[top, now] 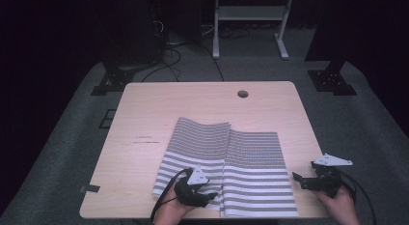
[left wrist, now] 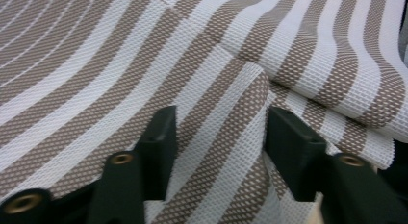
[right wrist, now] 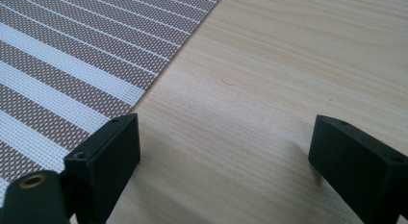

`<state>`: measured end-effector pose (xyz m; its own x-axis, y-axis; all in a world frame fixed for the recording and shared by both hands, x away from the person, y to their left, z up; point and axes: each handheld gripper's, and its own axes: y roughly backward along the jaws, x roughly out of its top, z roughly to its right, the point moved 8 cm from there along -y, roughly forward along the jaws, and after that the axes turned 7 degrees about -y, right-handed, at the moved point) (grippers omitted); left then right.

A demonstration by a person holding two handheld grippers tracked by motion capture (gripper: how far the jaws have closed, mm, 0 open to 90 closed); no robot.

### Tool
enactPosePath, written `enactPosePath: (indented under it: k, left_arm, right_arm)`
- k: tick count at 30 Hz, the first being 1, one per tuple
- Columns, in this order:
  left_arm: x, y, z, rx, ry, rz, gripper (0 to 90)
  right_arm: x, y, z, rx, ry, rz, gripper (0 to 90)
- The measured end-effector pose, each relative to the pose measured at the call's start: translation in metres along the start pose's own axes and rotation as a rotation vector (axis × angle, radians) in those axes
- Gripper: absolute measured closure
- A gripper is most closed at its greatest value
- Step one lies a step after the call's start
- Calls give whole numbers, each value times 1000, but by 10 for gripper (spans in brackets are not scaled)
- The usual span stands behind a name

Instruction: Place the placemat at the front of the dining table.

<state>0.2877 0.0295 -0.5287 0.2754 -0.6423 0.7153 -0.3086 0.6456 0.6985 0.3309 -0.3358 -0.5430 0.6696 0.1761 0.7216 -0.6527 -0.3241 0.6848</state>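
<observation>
My left gripper (left wrist: 219, 137) has a raised fold of the striped mat (left wrist: 202, 75) between its jaws, though I cannot tell whether the pads are pressing it. My right gripper (right wrist: 223, 152) stands wide open over bare wood, just beside the mat's right edge. The mat lies on the near half of the table (top: 144, 104), two overlapping panels.

We see our right gripper (right wrist: 223, 161) wide open over the wooden table (right wrist: 288, 80), beside the striped mat (right wrist: 72, 65).
</observation>
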Motion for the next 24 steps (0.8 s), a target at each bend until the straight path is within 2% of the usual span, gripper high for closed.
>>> enactPosePath:
  k: [2,4,7,12,17,24]
  left_arm:
    - [0,0,-3,3,17,5,581]
    - [1,2,-2,-19,40,8,680]
    - [4,3,-2,5,22,-6,820]
    - [7,6,-4,-20,35,2,851]
    - [13,16,-3,-51,67,63,850]
    - [22,35,-7,-54,94,138,847]
  right_arm:
    - [0,0,0,0,0,0,95]
    - [0,0,0,0,0,0,94]
    - [0,0,0,0,0,0,94]
    - [0,0,0,1,0,0,95]
    - [0,0,0,1,-1,0,95]
    - [0,0,0,1,0,0,95]
